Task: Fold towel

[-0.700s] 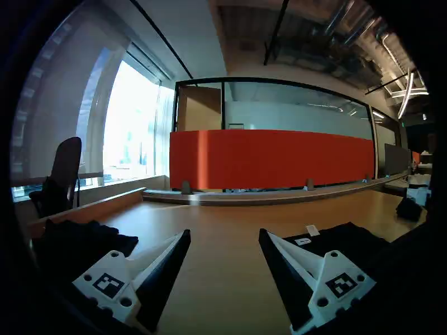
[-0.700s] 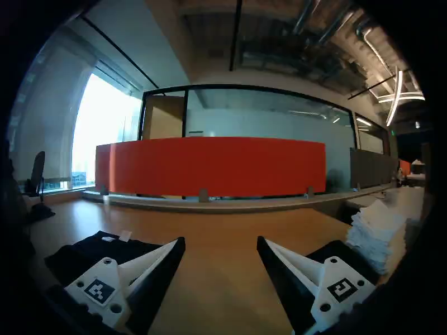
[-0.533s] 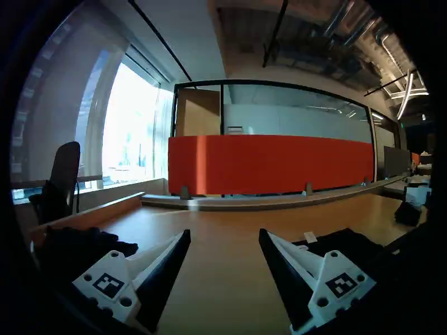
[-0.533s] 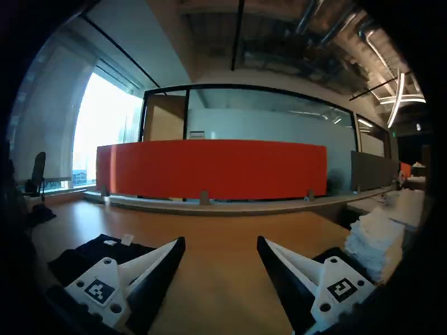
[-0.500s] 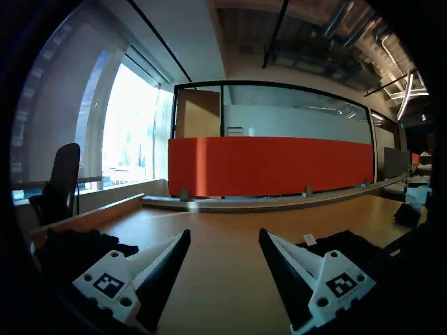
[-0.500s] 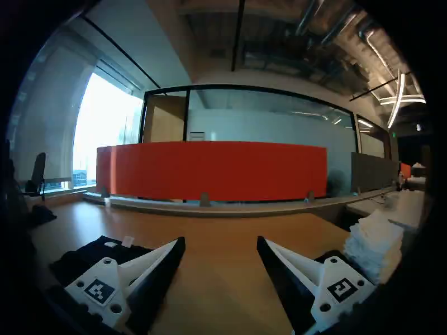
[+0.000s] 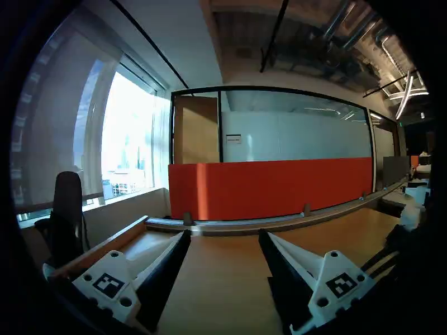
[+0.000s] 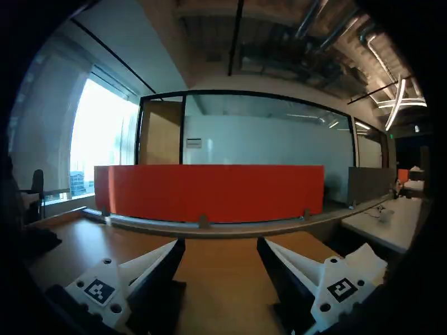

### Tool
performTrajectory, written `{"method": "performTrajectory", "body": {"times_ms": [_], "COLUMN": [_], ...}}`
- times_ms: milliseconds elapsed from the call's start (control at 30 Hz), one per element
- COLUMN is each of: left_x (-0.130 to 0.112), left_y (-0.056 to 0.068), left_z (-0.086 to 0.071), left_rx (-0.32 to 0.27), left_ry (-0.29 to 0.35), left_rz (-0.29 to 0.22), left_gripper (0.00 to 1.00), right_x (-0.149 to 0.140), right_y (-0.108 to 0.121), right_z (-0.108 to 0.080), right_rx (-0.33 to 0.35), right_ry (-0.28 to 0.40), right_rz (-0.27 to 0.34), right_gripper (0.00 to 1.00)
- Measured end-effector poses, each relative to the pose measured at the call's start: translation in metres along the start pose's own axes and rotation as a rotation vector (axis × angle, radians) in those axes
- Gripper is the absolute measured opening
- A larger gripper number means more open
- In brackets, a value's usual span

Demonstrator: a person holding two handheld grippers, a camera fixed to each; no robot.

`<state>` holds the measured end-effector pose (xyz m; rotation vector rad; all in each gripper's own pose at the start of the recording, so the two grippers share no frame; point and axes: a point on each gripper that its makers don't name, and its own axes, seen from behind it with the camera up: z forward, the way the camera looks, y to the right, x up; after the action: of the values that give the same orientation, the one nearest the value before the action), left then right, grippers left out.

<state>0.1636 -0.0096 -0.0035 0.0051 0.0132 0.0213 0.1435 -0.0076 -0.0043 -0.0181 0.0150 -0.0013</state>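
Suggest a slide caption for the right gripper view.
Open gripper over a wooden desk, facing an orange partition.

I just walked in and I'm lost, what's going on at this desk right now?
A person holds the white left gripper and white right gripper open over a long wooden table, both aimed at an orange partition panel. Nothing lies between either pair of fingers, so nothing is gripped yet.

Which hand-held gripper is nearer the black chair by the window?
Left. The chair looks large, close off the left hand-held gripper's left side; from the right hand-held gripper it looks small and far to the left.
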Motion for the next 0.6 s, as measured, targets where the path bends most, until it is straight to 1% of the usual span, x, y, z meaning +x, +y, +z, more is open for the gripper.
{"method": "performTrajectory", "body": {"times_ms": [100, 300, 433, 600], "left_x": [0.012, 0.022, 0.024, 0.022], "left_y": [0.0, 0.007, 0.014, 0.021], "left_z": [0.0, 0.001, 0.0, -0.001], "left_rx": [-0.007, -0.038, -0.077, -0.127], "left_ry": [-0.007, -0.038, -0.068, -0.103], "left_rz": [0.002, 0.013, 0.025, 0.041], "left_gripper": [0.9, 0.9, 0.9, 0.9], "right_x": [0.015, 0.031, 0.035, 0.032], "right_y": [-0.001, -0.004, -0.011, -0.026], "right_z": [-0.001, -0.005, -0.008, -0.01], "right_rx": [0.0, 0.013, 0.042, 0.102], "right_ry": [0.003, -0.014, -0.043, -0.092], "right_rz": [-0.002, -0.019, -0.051, -0.096], "right_gripper": [0.99, 0.99, 0.99, 0.99]}}
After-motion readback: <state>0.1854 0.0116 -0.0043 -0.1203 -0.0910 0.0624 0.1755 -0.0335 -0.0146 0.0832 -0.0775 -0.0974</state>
